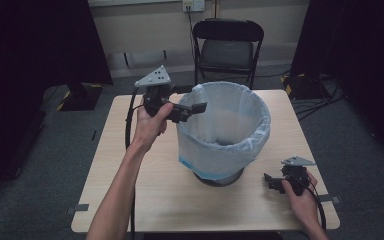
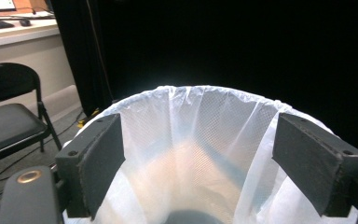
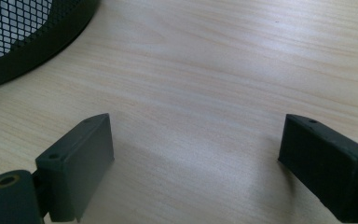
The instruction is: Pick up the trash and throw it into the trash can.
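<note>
At the table's middle, left gripper (image 1: 198, 107) hovers spread over the bag (image 1: 220, 145) rim, nothing pinched; right gripper (image 1: 270, 181) rests spread near the right edge. Next, probably grab the rim.

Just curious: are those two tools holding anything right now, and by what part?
Nothing is held. The left tool gapes at the bag rim; the right tool rests open on the table.

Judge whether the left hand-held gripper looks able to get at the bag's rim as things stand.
Probably yes. The left hand-held gripper hangs open right at the near rim of the bag, with nothing between its jaws and the plastic.
</note>
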### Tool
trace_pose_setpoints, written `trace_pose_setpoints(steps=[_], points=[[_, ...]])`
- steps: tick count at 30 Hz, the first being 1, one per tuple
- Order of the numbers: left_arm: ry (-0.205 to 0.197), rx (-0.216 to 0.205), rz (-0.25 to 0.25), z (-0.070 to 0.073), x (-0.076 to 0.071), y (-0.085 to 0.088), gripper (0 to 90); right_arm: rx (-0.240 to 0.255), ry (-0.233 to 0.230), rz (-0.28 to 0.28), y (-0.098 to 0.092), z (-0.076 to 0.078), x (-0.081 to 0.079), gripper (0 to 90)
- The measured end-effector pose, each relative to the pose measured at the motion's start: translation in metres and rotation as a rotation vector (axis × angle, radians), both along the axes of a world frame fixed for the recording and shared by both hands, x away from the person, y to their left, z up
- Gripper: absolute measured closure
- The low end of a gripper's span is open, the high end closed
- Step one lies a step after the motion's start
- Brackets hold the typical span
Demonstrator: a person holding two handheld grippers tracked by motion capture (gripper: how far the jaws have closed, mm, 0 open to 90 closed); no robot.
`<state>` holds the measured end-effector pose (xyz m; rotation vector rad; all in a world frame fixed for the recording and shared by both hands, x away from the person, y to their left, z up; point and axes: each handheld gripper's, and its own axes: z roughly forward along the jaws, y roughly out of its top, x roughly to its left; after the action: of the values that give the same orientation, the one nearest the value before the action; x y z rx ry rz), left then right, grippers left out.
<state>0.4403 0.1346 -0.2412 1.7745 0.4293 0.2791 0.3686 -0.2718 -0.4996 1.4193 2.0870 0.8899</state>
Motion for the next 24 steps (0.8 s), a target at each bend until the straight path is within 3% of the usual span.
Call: trace_pose_setpoints(steps=[24], points=[[-0.006, 0.026, 0.167, -0.017, -0.011, 0.069, 16.3, 0.000, 0.000, 0.000, 0.000, 0.000, 0.000, 8.9]])
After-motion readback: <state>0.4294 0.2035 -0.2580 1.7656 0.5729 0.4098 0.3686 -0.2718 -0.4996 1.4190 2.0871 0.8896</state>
